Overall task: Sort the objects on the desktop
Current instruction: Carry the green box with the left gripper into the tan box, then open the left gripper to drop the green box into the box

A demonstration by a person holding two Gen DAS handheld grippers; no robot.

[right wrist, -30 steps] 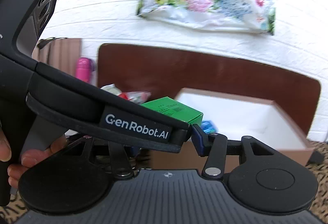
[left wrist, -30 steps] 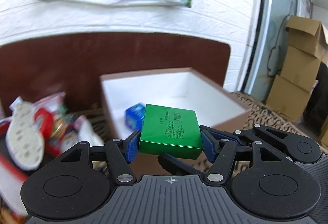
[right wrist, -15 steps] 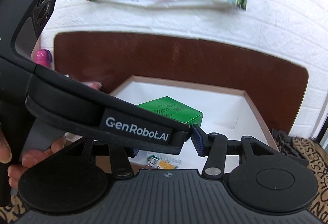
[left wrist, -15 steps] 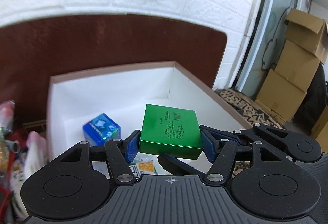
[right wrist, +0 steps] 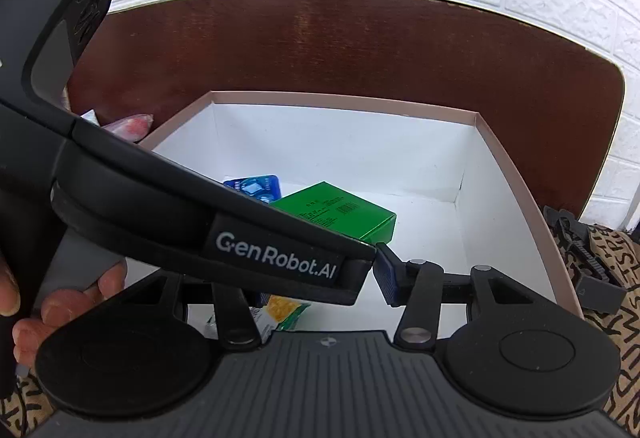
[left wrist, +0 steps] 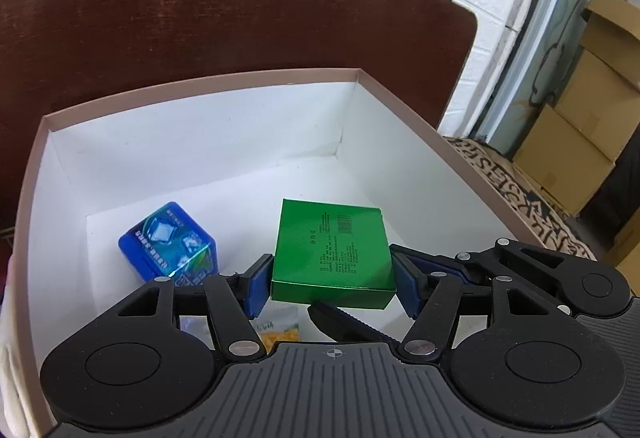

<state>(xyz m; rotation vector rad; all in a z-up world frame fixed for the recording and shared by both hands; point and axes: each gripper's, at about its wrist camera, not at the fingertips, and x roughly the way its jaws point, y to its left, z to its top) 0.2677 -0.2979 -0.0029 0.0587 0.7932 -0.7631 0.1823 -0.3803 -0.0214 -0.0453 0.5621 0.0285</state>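
Green box (left wrist: pixel 332 254) between opening left gripper (left wrist: pixel 330 284) fingers, over bin (left wrist: pixel 200 85).

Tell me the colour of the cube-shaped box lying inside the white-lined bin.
Blue, with icy light-blue graphics; the cube-shaped box shows best in the left wrist view.

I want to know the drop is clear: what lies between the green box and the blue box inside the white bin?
Only bare white bin floor separates the green box from the blue box, shown in the left wrist view.
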